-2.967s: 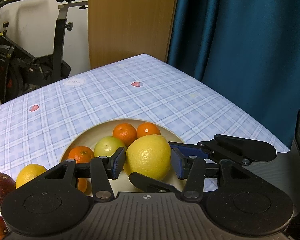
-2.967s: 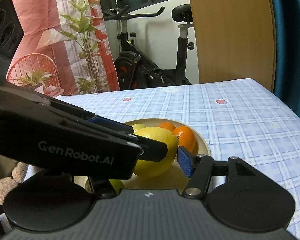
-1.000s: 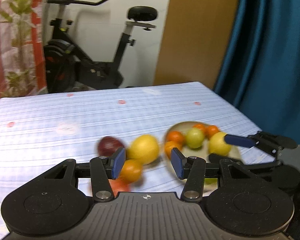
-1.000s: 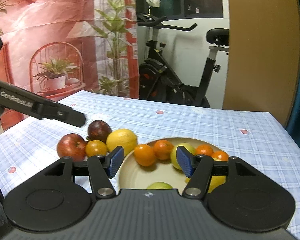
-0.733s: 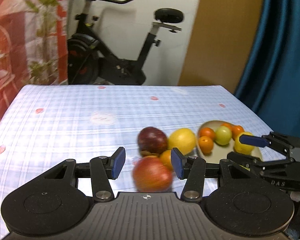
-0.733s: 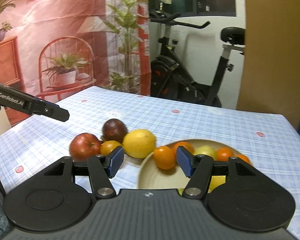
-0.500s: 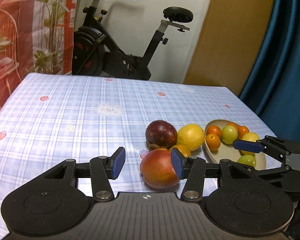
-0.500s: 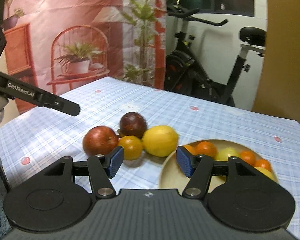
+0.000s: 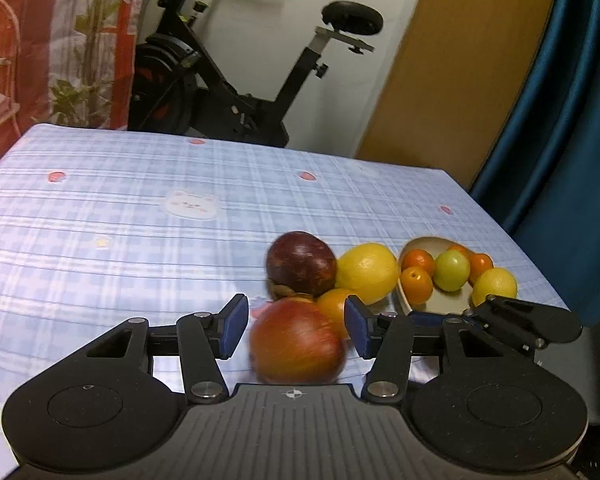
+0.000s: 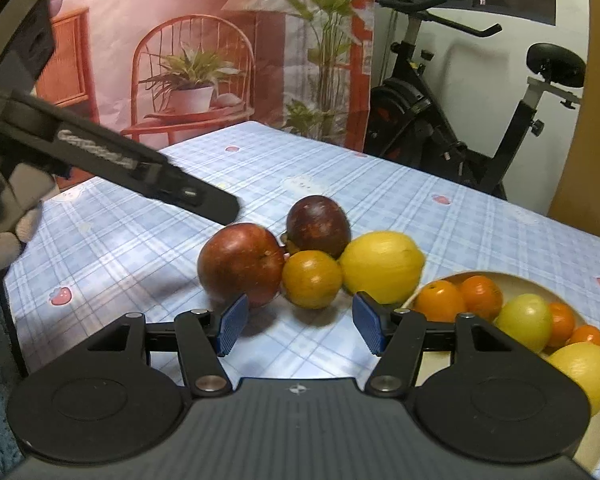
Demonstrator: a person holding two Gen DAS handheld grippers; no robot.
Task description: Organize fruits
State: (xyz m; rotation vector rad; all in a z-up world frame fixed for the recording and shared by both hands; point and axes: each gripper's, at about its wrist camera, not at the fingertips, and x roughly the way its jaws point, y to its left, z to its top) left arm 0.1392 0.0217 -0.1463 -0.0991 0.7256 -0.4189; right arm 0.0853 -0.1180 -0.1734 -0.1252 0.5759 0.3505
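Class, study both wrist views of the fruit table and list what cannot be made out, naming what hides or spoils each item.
1. Red apple: motion-blurred in the left wrist view, so contact with the open left gripper is unclear.
2. Small orange: mostly hidden there by the apple and a finger.
3. Bowl: its near side is covered by the right gripper body in the right wrist view.
4. Large lemon in the bowl: partly hidden likewise.

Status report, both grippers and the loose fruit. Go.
Left gripper open, straddling the red apple, not gripping. Right gripper open, empty, facing the orange. Four fruits loose beside the bowl. Nothing blocking.
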